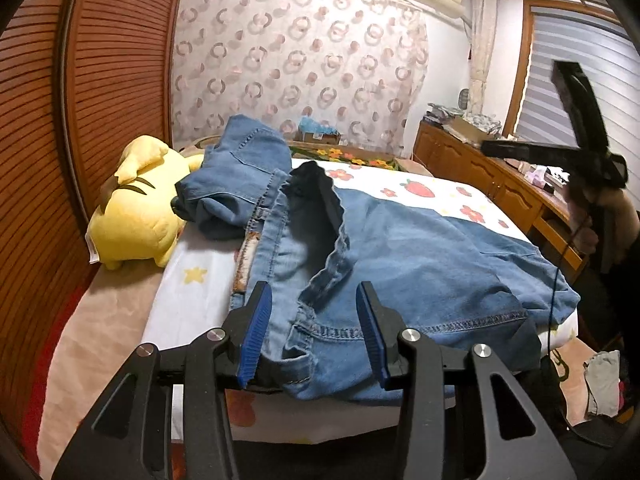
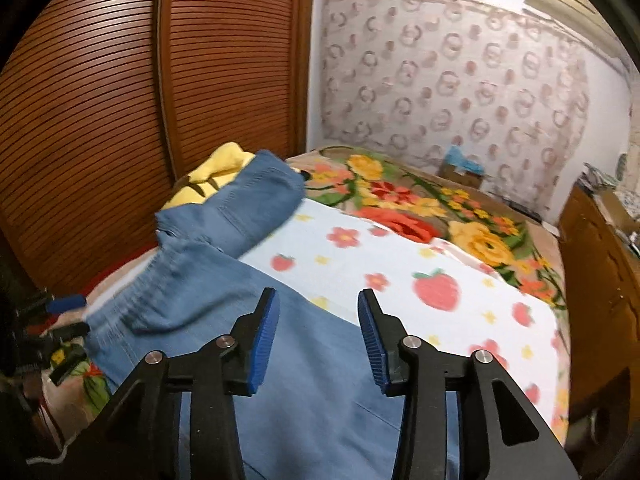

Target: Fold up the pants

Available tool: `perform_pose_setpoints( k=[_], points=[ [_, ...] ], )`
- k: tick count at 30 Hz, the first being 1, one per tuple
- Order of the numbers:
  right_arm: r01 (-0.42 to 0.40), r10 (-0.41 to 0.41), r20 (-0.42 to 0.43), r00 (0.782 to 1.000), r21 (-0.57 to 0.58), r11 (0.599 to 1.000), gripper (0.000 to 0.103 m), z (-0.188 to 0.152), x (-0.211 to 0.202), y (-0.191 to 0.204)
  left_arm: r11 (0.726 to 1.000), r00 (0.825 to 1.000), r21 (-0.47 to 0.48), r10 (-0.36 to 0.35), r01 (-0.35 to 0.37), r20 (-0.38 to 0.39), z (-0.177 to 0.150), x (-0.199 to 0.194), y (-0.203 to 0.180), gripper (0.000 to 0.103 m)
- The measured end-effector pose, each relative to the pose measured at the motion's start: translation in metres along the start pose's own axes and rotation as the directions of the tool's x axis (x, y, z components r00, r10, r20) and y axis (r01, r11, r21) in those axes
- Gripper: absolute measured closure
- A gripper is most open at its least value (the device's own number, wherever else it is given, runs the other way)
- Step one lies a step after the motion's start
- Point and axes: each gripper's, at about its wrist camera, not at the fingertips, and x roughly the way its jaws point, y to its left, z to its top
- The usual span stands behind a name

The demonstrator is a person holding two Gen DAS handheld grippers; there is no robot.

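Left tongs [image 1: 316, 332] parted, blue pads either side of the waistband of the blue denim pants [image 1: 400, 248], not pressing on it. Right tongs [image 2: 318, 336] likewise parted and empty, hovering above smooth denim. Just ahead of both, pants spread across the strawberry-print sheet [image 2: 400, 280] on the bed; beyond, to the left, a bunched leg resting against a yellow plush toy [image 1: 136, 216]. Judged best next: pinch waistband and far edge evenly, lift low, carry over together, flatten the bunched leg first to avoid creases.
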Motion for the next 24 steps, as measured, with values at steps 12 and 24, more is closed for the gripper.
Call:
perform_pose_setpoints(
  k=[12,24],
  points=[
    [-0.017,0.031,-0.147,0.989,0.094,0.995,0.055,-0.08,0.016,-0.013,1.0,0.997,0.007,0.01,-0.009,-0.077,-0.013,0.041,-0.002,0.06],
    [0.003,0.031,-0.211,0.977,0.159,0.987,0.055,-0.12,0.031,-0.017,0.999,0.997,0.045,0.027,-0.023,-0.069,-0.014,0.043,-0.007,0.095]
  ],
)
